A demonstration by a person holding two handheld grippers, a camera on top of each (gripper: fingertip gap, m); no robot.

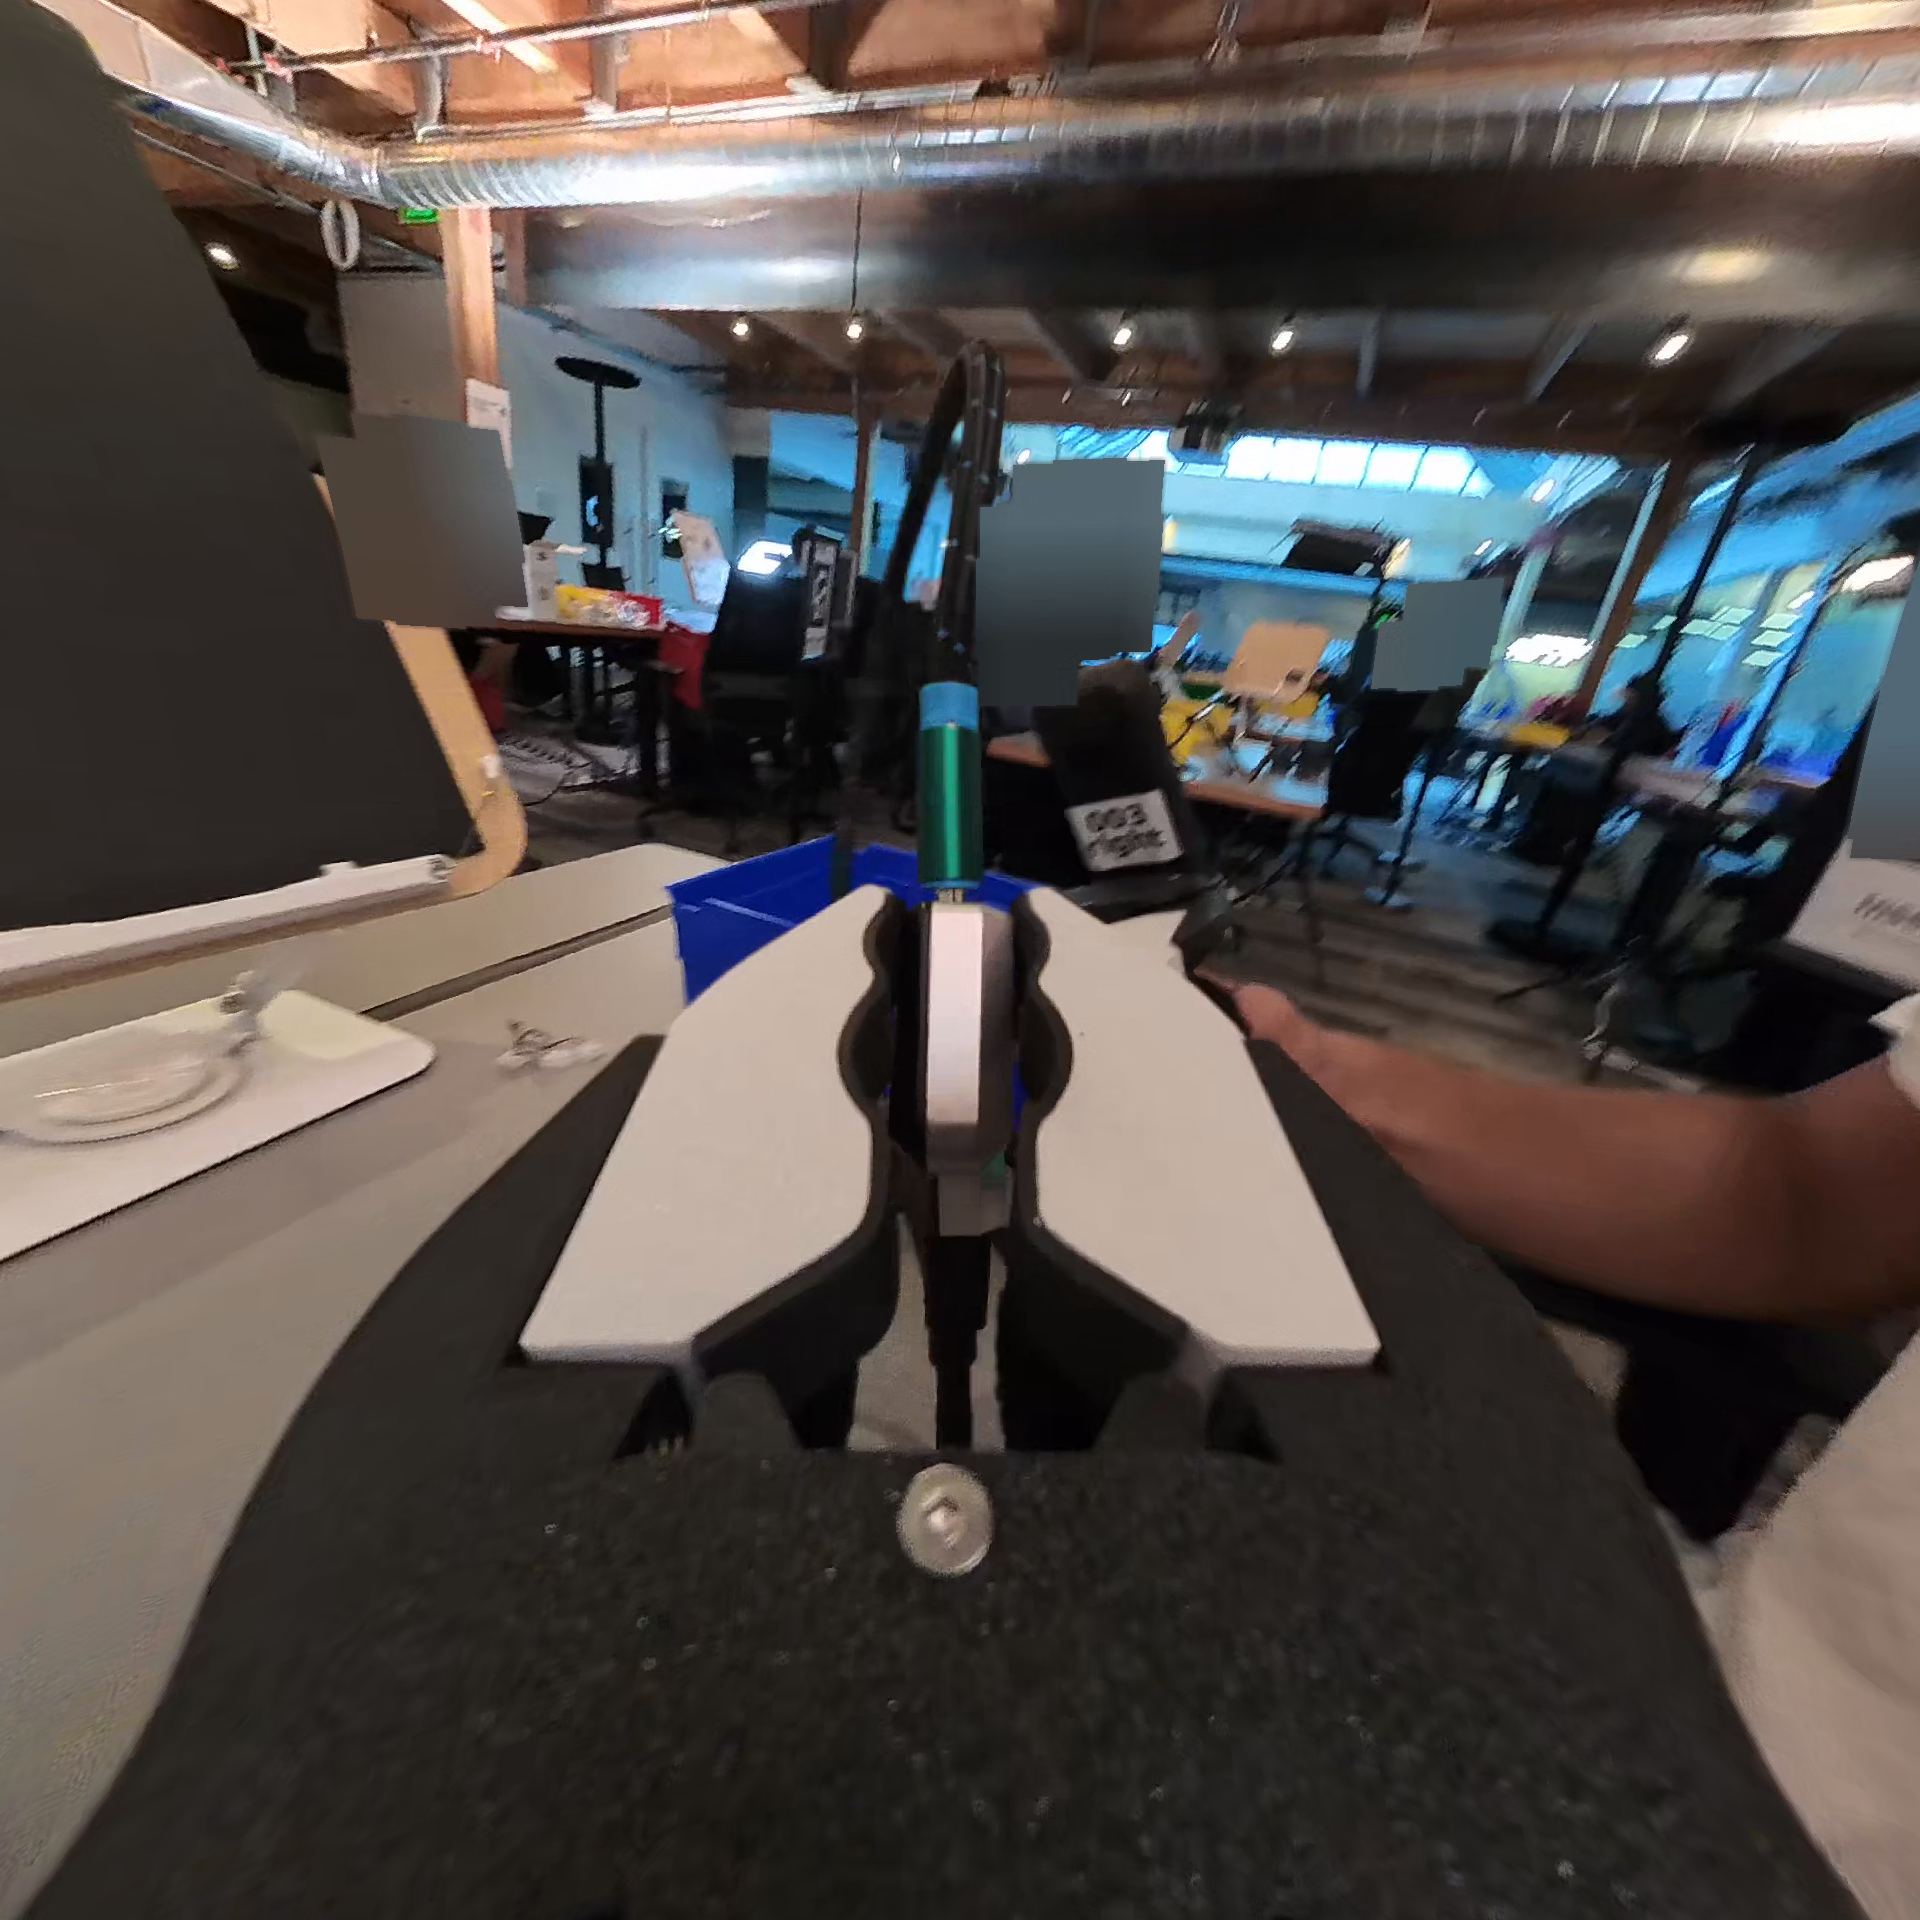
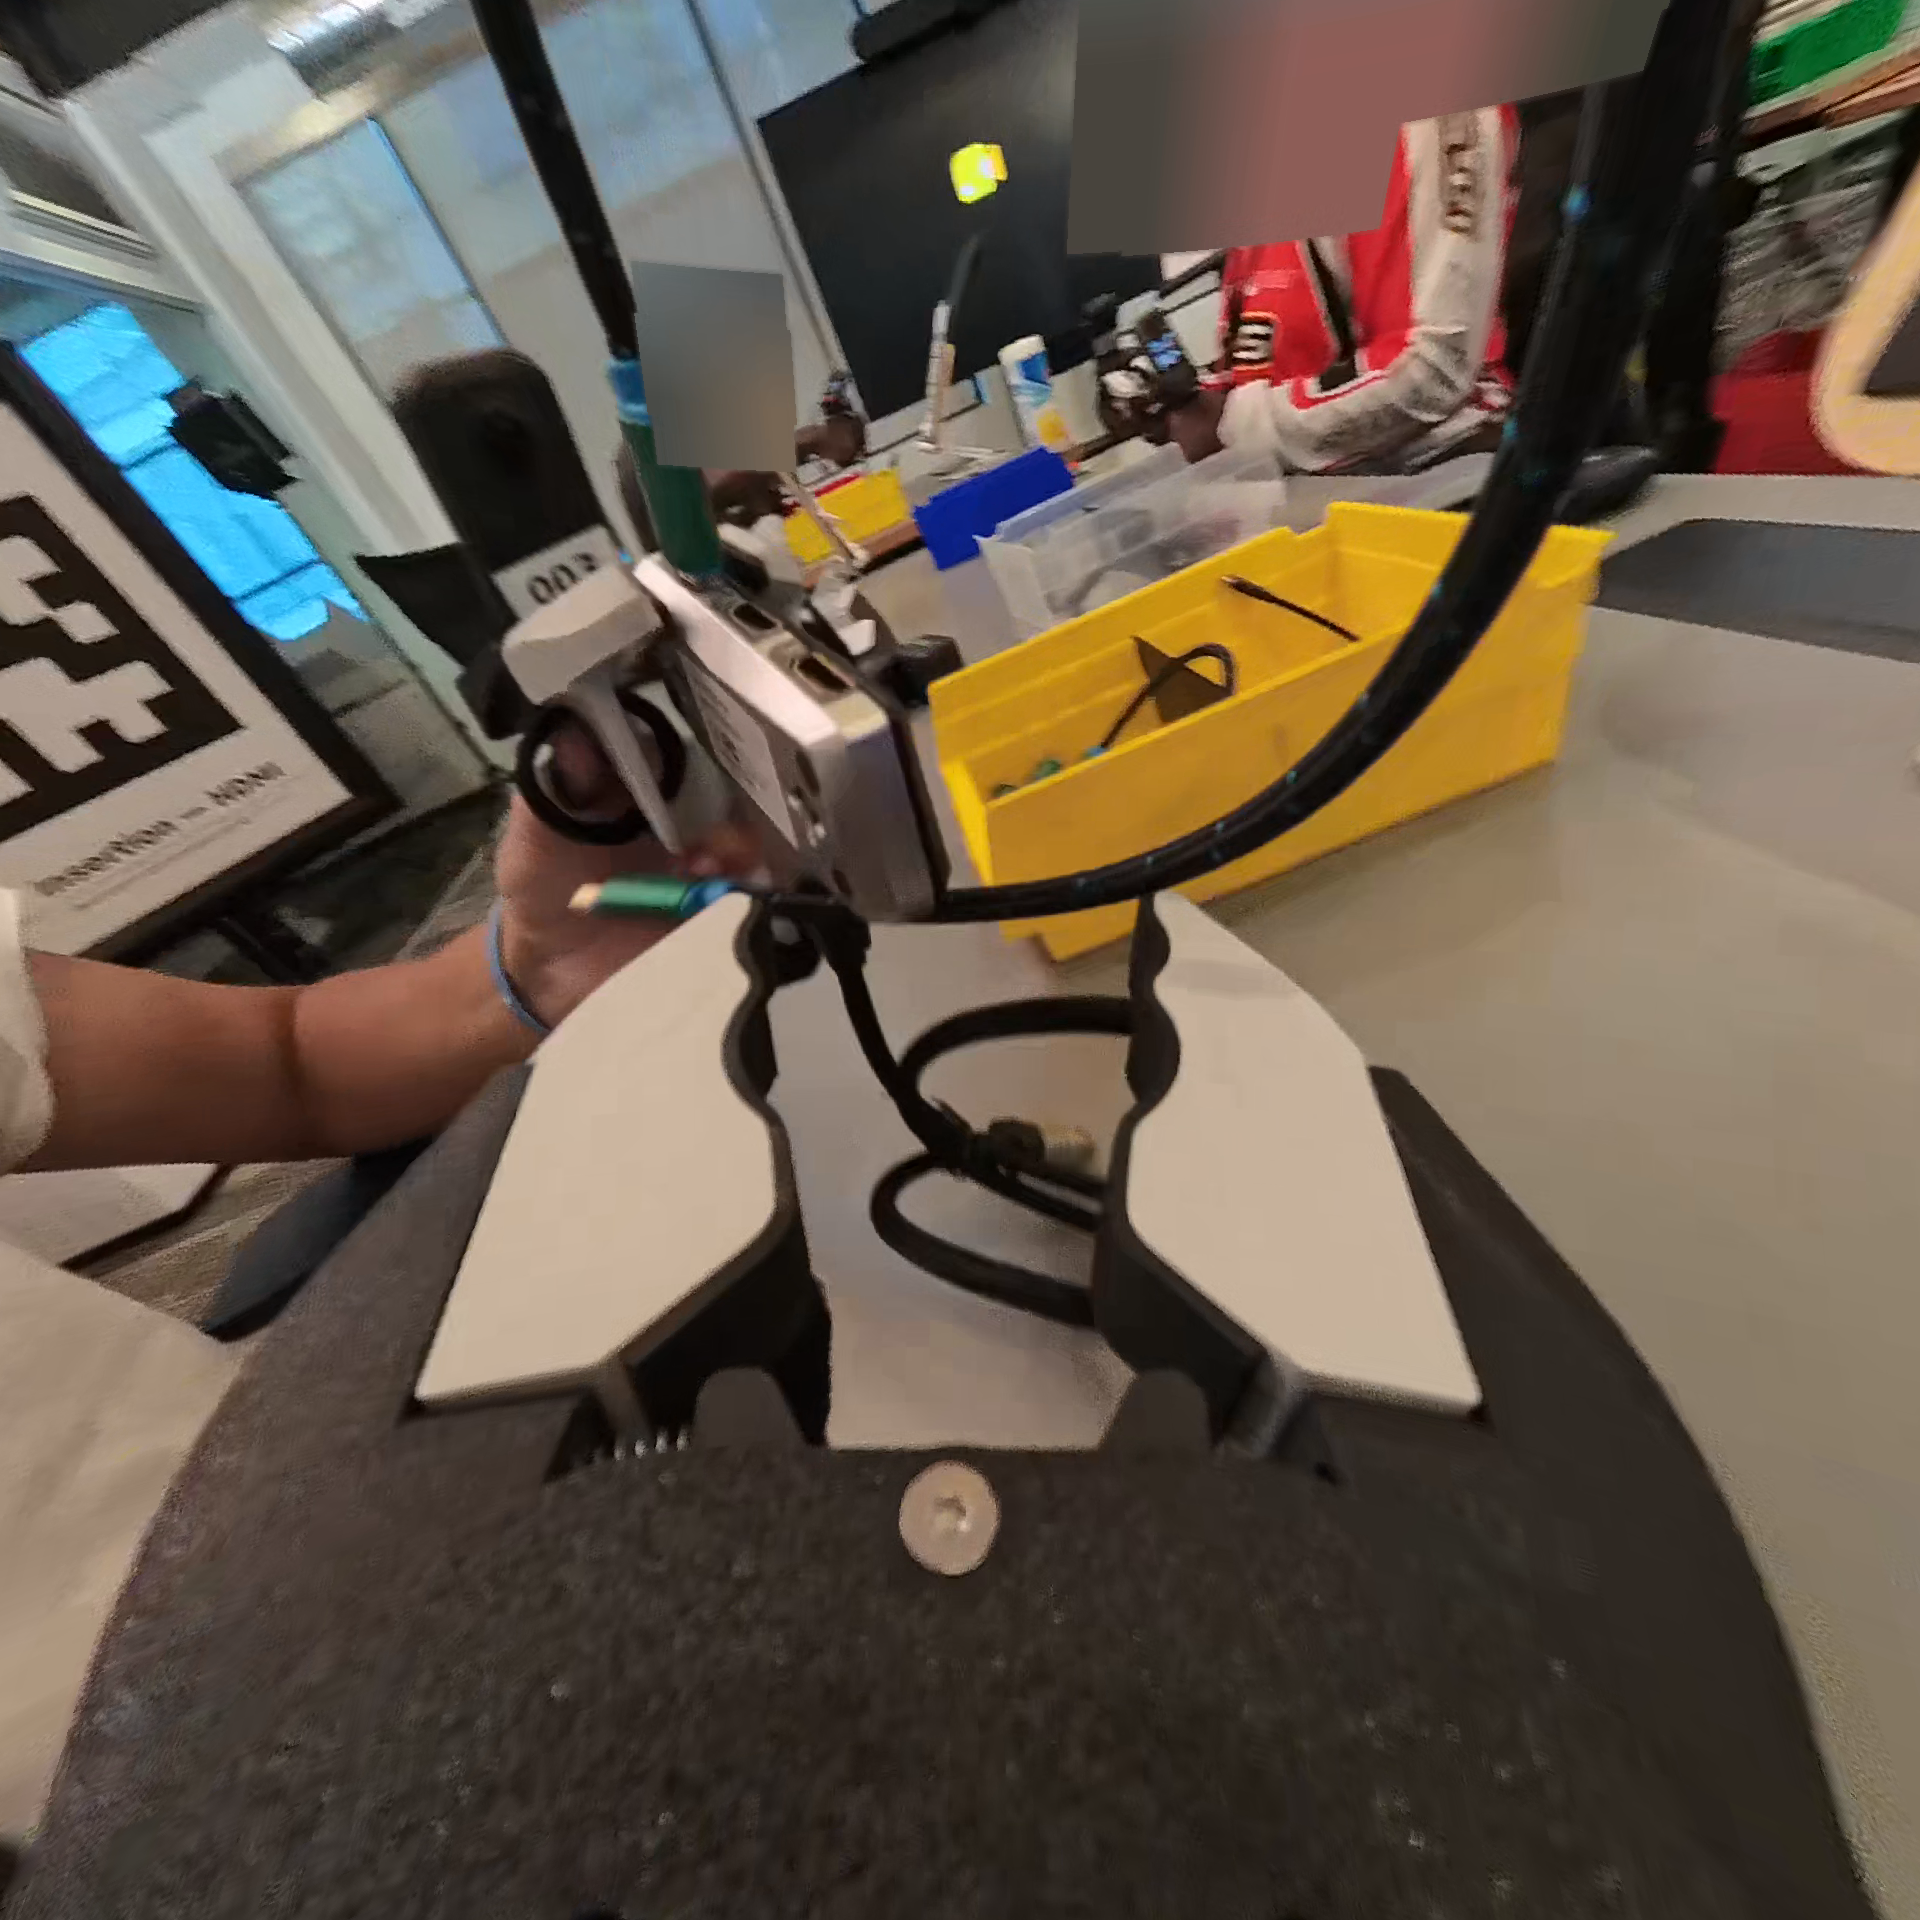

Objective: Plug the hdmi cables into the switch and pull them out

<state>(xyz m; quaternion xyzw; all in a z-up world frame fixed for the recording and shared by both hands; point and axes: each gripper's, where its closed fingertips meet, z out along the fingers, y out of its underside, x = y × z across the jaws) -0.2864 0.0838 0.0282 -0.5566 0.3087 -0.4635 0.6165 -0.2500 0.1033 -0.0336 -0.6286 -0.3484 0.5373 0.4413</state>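
Note:
My left gripper (image 1: 956, 914) is shut on the silver HDMI switch (image 1: 958, 1039), seen edge-on between its fingers and held above the table. A green HDMI plug (image 1: 950, 800) sits in the switch's top port, its black cable rising. In the right wrist view the switch (image 2: 790, 727) is held in front of my right gripper (image 2: 951, 925), which is open and empty. A second green plug (image 2: 634, 896) with a bare gold tip hangs loose below the switch, beside my left fingertip; its black cable (image 2: 1455, 644) arcs up to the right.
A yellow bin (image 2: 1247, 748) stands on the grey table (image 2: 1714, 935) behind the switch. A coiled black cable (image 2: 966, 1174) lies under my right gripper. A blue bin (image 1: 748, 914) and a white tray (image 1: 208, 1081) lie ahead of the left gripper. A marker board (image 2: 104, 675) stands left. Across from one pair of fingers to the other is roughly 8 cm.

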